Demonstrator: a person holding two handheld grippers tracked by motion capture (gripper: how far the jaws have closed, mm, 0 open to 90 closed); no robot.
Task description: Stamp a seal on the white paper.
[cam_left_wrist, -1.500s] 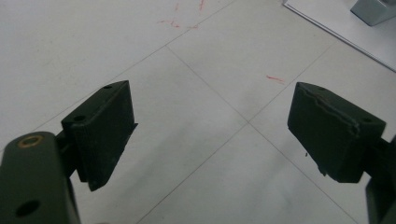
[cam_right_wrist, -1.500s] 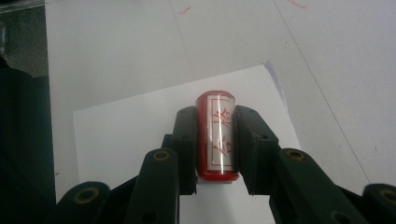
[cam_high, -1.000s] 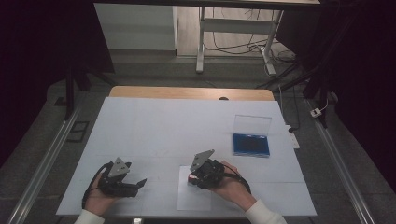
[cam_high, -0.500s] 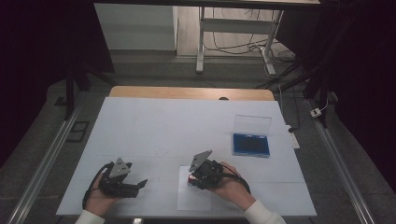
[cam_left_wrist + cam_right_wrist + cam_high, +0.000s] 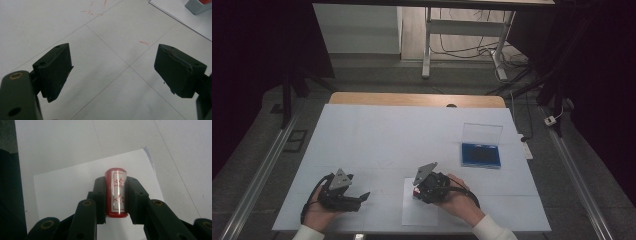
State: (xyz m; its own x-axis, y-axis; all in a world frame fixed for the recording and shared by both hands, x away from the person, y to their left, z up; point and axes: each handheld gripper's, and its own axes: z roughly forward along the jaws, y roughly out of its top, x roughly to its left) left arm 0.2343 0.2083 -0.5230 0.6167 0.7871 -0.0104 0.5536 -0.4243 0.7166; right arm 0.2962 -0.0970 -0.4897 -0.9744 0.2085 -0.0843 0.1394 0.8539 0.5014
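The right gripper (image 5: 117, 197) is clamping a red stamp (image 5: 116, 195) between its pads, the jaws pressing on both long sides. The stamp is bearing a silvery label with red characters, too stylised to read. Its long axis is running along the jaws, pointing away from the hand, its rounded far end sticking out past the fingertips above a white paper sheet (image 5: 70, 187). In the high view the right gripper (image 5: 416, 191) is sitting at the near middle of the desk (image 5: 377, 135), over the sheet (image 5: 419, 212). The left gripper (image 5: 113, 72) is standing wide open with nothing between its pads, resting near the desk's front left in the high view (image 5: 362, 197). Faint red marks (image 5: 144, 43) are showing on the desk. A blue case (image 5: 481, 154) is lying open at the right, its clear lid standing up; its contents cannot be made out.
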